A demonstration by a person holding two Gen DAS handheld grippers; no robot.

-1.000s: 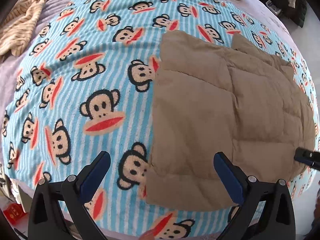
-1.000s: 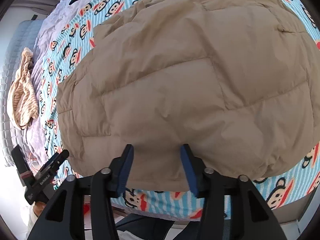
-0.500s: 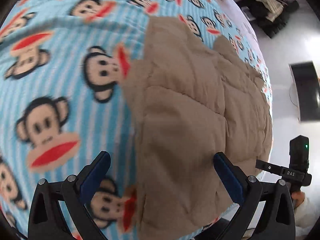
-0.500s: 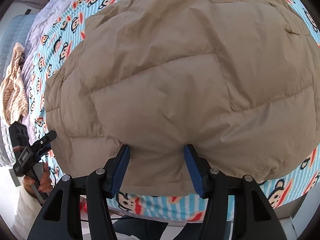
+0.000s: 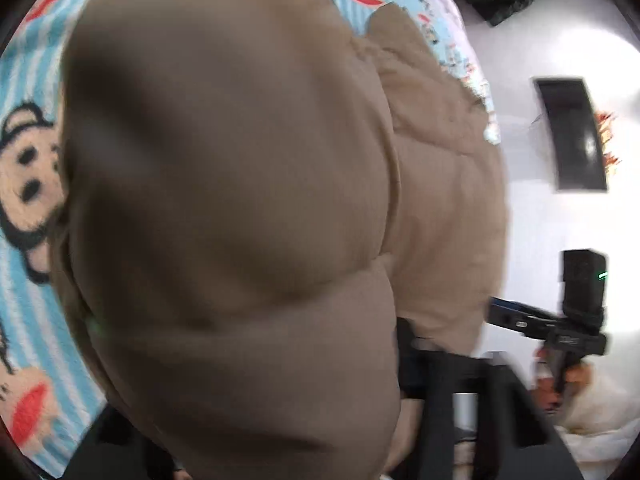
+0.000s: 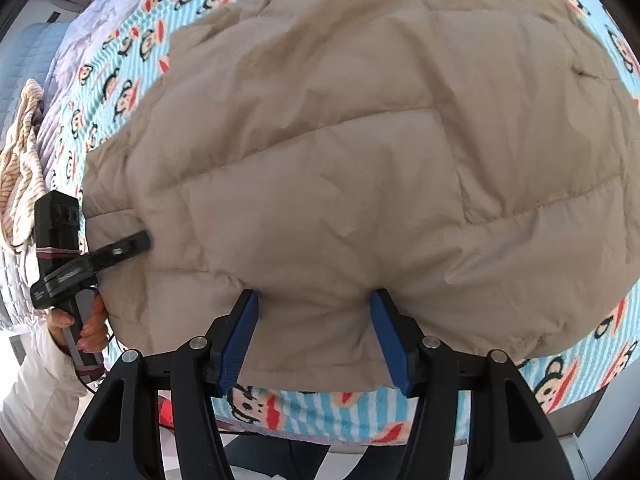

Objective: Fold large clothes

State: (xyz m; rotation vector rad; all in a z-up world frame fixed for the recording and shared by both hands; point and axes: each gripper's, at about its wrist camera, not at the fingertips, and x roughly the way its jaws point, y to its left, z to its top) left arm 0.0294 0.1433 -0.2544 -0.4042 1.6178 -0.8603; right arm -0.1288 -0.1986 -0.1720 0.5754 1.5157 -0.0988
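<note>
Right tongs [image 6: 314, 338]: the two blue pads stand partly apart with the near hem of the tan quilted jacket [image 6: 360, 168] bunched between them; the fabric puckers at each pad, so the pads press on the hem. These jaws have been easing slightly wider with the hem still between them. Left tongs [image 6: 138, 242]: seen from the right wrist view, the dark tip lies against the jacket's left edge, held by a hand [image 6: 86, 326] in a white sleeve [image 6: 36, 400]. In the left wrist view the jacket's padding fills nearly the whole picture, blurred and pressed close to the lens; one dark finger [image 5: 412, 360] shows at the fabric's lower right edge, the other is hidden behind the cloth. The left jaws have just been closing sharply with jacket fabric between them, but whether the pads now clamp it cannot be told from the pictures. The right tongs also appear at the right of that view, past the jacket's edge, blurred. The jacket lies spread flat on a blue-striped blanket [image 6: 132, 60] printed with monkey faces, which covers a bed; its near hem reaches close to the bed's front edge. A beige striped garment [image 6: 20, 160] lies crumpled on the bed's far left side, well apart from the jacket. A dark rectangular object [image 5: 572, 136] sits on the pale floor beyond the bed.
</note>
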